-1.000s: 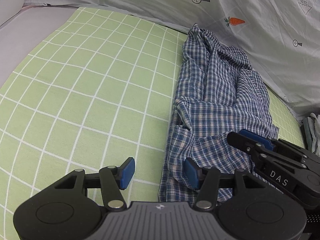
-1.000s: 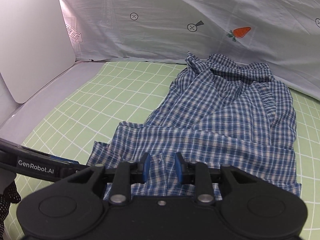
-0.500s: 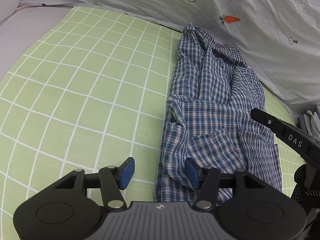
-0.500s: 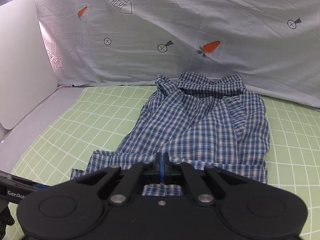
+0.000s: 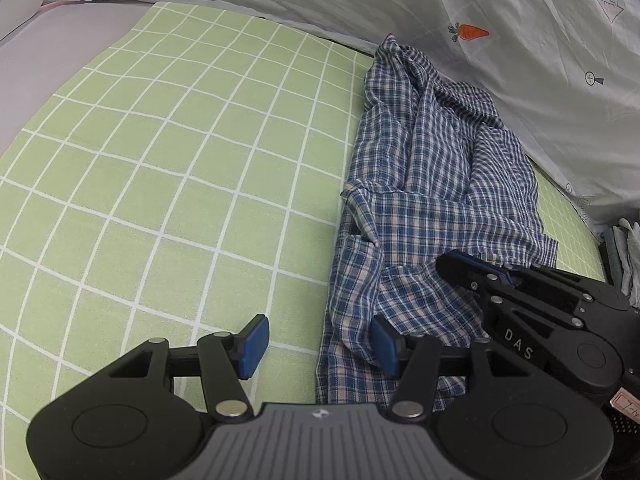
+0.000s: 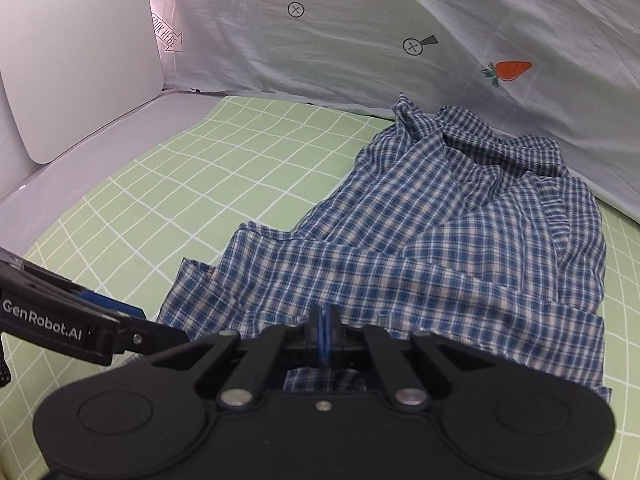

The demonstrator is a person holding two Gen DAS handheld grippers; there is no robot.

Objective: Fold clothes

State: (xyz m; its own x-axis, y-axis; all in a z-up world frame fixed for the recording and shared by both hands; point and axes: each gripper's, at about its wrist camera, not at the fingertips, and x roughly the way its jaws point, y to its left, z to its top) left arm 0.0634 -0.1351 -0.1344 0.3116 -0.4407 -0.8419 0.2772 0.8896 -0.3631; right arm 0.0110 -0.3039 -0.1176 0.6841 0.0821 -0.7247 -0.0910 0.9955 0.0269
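Observation:
A blue-and-white checked shirt (image 5: 432, 200) (image 6: 440, 248) lies rumpled on the green gridded cover (image 5: 180, 160), collar toward the back. My left gripper (image 5: 320, 344) is open at the shirt's near left hem. Its right pad hangs over the cloth edge and its left pad over bare cover, and nothing is pinched. One left finger (image 6: 116, 308) shows in the right wrist view. My right gripper (image 6: 325, 334) (image 5: 450, 262) is shut, pads together. Its tips are low over the shirt's front panel, and no cloth shows between them.
A white printed sheet (image 6: 360, 32) hangs along the back and right. A white board (image 6: 80, 60) stands at the left, with a grey surface strip (image 6: 100, 152) beside the cover. A grey folded pile (image 5: 624, 248) sits at the far right edge.
The right gripper's jaws closed fully. It lifted up and away from the shirt half a second ago, then came back down onto the front panel. The left gripper stayed open in place.

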